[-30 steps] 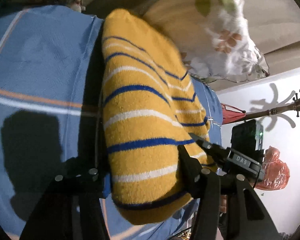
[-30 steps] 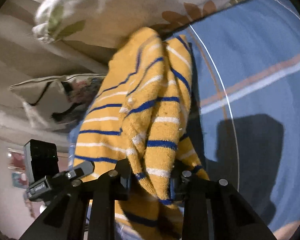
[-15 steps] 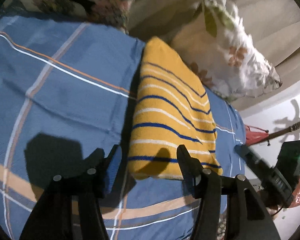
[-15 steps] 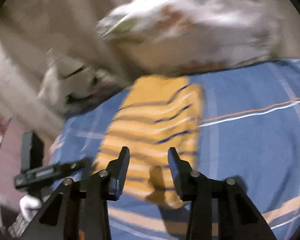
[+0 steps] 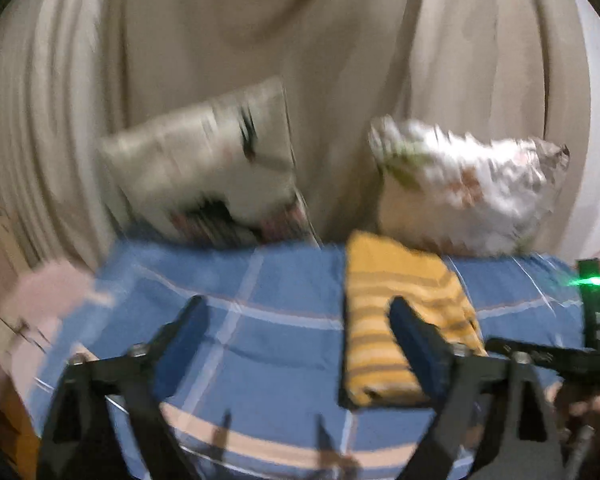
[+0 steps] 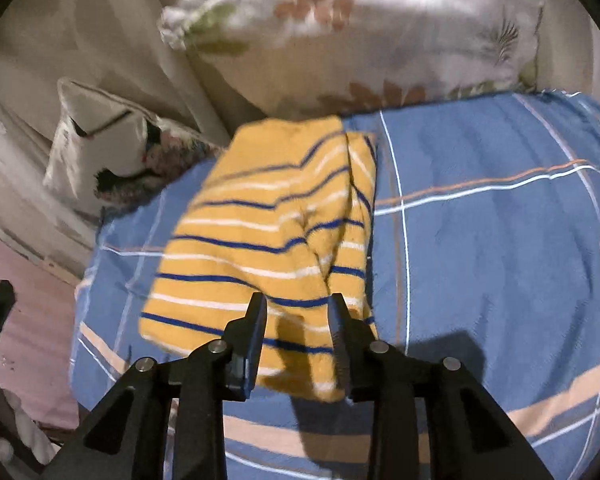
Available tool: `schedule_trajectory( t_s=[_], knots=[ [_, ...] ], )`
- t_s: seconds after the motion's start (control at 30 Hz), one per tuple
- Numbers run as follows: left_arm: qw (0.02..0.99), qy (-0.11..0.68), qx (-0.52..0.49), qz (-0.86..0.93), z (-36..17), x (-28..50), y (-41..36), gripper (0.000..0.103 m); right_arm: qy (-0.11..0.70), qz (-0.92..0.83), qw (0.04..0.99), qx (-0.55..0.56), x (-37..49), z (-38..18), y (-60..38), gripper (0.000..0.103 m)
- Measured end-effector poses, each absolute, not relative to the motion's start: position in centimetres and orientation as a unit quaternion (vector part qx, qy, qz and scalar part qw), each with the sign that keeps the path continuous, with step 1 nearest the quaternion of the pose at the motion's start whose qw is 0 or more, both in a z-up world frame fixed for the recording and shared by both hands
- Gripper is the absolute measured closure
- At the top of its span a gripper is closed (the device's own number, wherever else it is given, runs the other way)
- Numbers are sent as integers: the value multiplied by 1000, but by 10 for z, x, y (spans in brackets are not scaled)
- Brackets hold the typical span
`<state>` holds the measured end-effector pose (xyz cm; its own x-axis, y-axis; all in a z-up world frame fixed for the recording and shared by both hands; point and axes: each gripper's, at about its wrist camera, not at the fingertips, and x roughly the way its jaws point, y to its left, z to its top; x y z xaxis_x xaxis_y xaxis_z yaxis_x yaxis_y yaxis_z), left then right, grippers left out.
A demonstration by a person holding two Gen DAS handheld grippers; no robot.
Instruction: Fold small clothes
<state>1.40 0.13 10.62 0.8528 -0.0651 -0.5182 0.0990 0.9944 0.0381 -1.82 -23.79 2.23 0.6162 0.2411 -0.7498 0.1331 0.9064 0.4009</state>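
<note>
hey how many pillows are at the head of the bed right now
2. A floral pillow stands right behind the folded yellow striped garment; a white patterned pillow leans left of it, against the curtain. Others may lie outside the views.

The whole left wrist view is smeared by motion — the striped garment [image 5: 384, 320] shows its bands only as dull streaks, and the print on the two pillows [image 5: 204, 176] in the upper half cannot be read. A pink shape [image 5: 48, 292] at the left edge is too blurred to identify. In the right wrist view the near edge of the garment [image 6: 268, 240] lies hidden behind the right gripper [image 6: 298, 318], and the flowered pillow [image 6: 360, 32] is cut off at the top — its pattern soft
</note>
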Motion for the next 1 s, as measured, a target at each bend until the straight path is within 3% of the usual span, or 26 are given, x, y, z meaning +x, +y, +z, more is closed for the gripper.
schedule_trajectory(
  t_s=[0.13, 0.23, 0.77, 1.0],
  knots=[
    [977, 211, 30, -11, 129, -7, -6, 0, 412, 18, 887, 210, -43, 43, -232, 53],
    [976, 215, 19, 7, 126, -11, -9, 0, 417, 11, 888, 195, -57, 43, -226, 52],
    [918, 393, 31, -39, 53, -26, -48, 0, 444, -25, 885, 140, -95, 19, -221, 45],
    [917, 395, 40, -39, 52, -33, -51, 0, 443, -23, 890, 108, -94, 18, -211, 43]
  ],
)
